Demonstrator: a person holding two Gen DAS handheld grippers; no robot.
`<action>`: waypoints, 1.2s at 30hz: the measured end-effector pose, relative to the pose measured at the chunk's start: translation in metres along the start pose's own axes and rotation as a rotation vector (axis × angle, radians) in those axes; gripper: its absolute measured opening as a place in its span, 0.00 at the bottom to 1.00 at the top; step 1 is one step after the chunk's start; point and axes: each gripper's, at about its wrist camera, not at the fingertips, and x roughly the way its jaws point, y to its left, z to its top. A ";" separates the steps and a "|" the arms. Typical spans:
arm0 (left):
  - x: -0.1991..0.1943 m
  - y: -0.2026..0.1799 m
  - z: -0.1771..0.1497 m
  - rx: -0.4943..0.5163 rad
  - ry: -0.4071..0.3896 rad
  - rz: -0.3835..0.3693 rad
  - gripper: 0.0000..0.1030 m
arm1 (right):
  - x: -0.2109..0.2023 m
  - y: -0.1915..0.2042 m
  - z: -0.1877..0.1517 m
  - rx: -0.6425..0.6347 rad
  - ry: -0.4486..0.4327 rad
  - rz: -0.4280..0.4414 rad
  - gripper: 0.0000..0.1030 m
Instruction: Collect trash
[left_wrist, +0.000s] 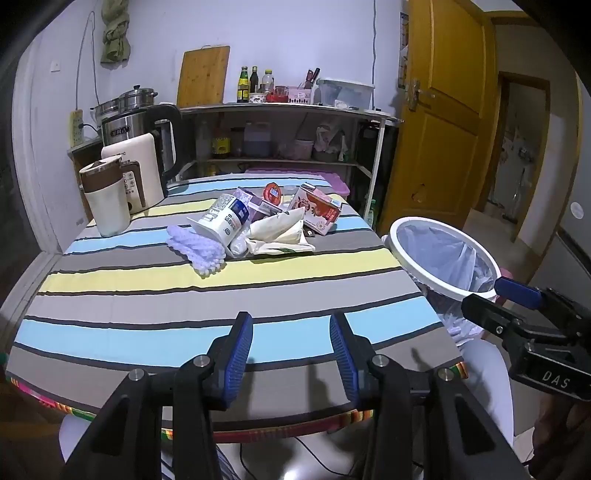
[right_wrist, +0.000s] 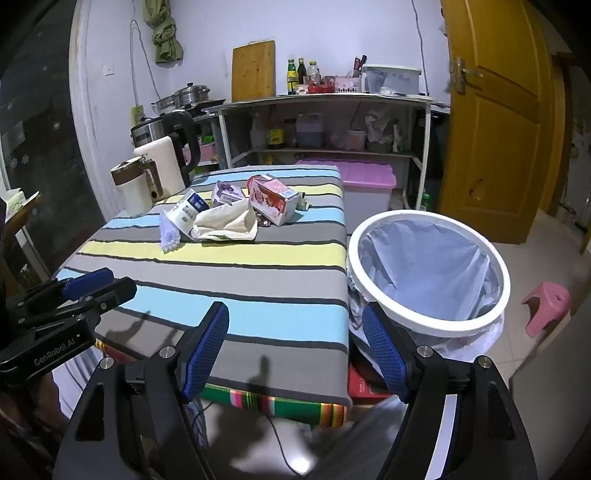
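Both your left gripper (left_wrist: 291, 354) and right gripper (right_wrist: 295, 350) hang wide, empty; reaching the trash pile (left_wrist: 258, 225) risks snagging the purple cloth (left_wrist: 195, 251) or bumping the bin (right_wrist: 428, 273).

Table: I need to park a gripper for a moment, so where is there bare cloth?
The near half of the table is bare, from the trash pile to the near edge. The far end is crowded: pile centre, jug left.
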 end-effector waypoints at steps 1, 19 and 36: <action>0.000 0.000 0.000 0.000 0.000 0.001 0.42 | 0.000 0.000 0.000 -0.001 0.007 0.000 0.73; 0.000 0.000 0.000 0.001 -0.003 -0.003 0.42 | 0.001 0.000 0.001 0.000 0.002 0.002 0.73; 0.001 0.000 0.000 0.001 -0.002 -0.003 0.42 | 0.004 0.001 0.001 0.000 0.006 0.001 0.73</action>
